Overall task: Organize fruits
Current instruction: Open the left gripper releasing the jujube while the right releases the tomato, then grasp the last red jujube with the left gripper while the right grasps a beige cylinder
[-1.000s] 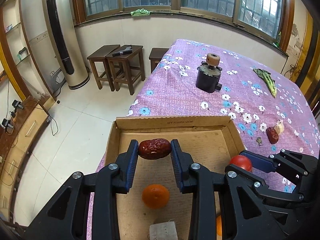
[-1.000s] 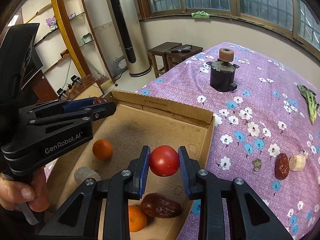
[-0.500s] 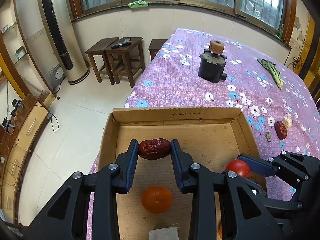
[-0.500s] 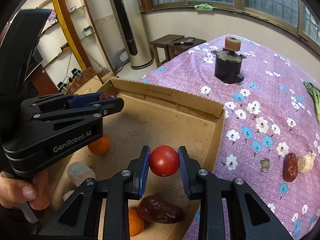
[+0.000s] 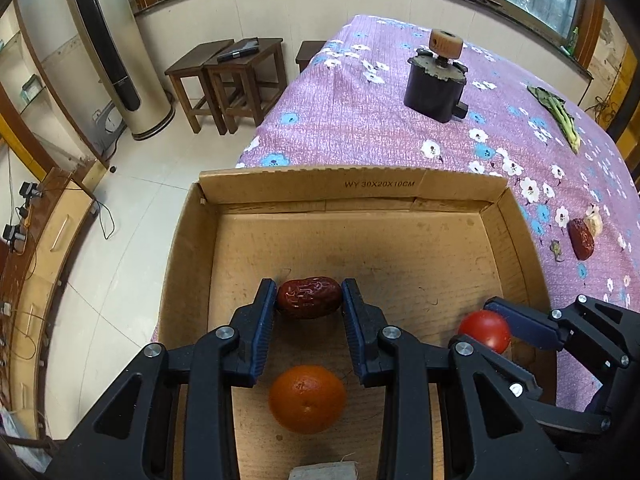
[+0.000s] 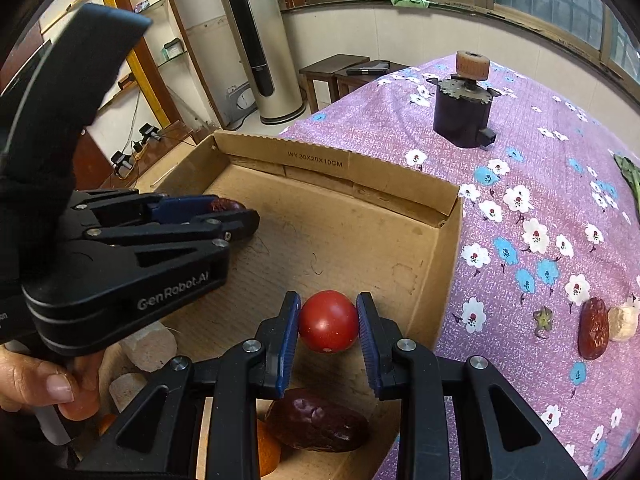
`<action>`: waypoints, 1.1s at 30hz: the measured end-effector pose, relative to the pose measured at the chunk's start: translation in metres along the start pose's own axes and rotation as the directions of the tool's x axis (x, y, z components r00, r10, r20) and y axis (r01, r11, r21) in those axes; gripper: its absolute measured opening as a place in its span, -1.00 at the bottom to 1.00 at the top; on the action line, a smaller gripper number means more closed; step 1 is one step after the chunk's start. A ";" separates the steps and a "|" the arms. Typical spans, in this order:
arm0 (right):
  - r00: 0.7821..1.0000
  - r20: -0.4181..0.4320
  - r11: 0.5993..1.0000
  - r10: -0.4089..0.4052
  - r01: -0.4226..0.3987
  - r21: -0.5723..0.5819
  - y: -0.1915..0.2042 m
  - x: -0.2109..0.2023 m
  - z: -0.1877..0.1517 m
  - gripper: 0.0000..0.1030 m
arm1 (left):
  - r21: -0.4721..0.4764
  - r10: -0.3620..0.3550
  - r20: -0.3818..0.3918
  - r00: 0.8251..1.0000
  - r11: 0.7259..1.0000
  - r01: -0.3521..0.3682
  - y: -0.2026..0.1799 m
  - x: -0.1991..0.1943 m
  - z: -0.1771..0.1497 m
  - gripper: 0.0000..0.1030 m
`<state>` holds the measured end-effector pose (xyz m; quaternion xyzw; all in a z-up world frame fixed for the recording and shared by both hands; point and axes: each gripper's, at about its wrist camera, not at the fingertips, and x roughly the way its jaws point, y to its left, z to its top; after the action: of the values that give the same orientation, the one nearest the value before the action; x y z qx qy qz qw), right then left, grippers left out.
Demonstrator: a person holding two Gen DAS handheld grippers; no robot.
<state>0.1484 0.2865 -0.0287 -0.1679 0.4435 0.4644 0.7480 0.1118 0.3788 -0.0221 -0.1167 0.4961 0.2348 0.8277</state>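
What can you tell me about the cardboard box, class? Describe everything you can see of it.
The cardboard box is a shallow, open-topped tray of plain brown corrugated card, with short upright walls and a size marking printed on its far wall. It sits flat at the corner of a purple flowered tablecloth. Its scuffed floor holds an orange, a dark red date and pale stone-like lumps. Both tools reach in over it, each holding a fruit.
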 end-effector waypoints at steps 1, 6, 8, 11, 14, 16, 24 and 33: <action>1.000 -0.003 1.000 0.000 0.000 -0.003 0.000 0.001 0.000 -0.40 | -0.002 0.000 0.000 1.000 1.000 0.000 0.000 -0.001 0.000 -0.20; 1.000 0.001 1.000 0.014 -0.014 0.000 0.000 0.000 -0.001 -0.29 | -0.007 0.002 0.031 1.000 1.000 -0.002 0.001 -0.014 -0.004 0.06; 1.000 0.016 1.000 0.016 -0.016 0.004 -0.001 -0.004 -0.001 -0.10 | -0.020 -0.007 0.040 0.999 1.000 0.007 0.002 -0.020 -0.006 0.06; 0.999 0.041 1.000 0.027 -0.027 0.005 -0.001 -0.015 -0.002 -0.08 | -0.025 -0.013 0.074 0.997 1.000 0.015 0.001 -0.039 -0.016 0.06; 0.997 0.068 0.999 0.037 -0.037 -0.007 0.001 -0.031 -0.005 -0.03 | -0.024 -0.014 0.133 0.991 1.000 0.018 -0.001 -0.062 -0.029 0.06; 0.995 0.089 0.999 0.044 -0.042 -0.019 0.002 -0.044 -0.008 -0.01 | -0.020 0.001 0.183 0.983 1.000 0.003 -0.004 -0.082 -0.040 0.17; 0.988 0.130 0.993 0.084 -0.072 -0.097 0.010 -0.081 -0.032 0.06 | -0.011 0.008 0.293 0.956 1.000 -0.005 -0.013 -0.133 -0.077 0.43; 0.986 0.129 0.977 0.105 -0.078 -0.197 0.029 -0.106 -0.062 0.16 | -0.007 -0.003 0.296 0.955 1.000 0.005 -0.015 -0.151 -0.102 0.43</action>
<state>0.0738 0.2018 0.0285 -0.1857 0.3513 0.5493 0.7351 -0.0184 0.2814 0.0606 -0.0845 0.3655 0.2498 0.8927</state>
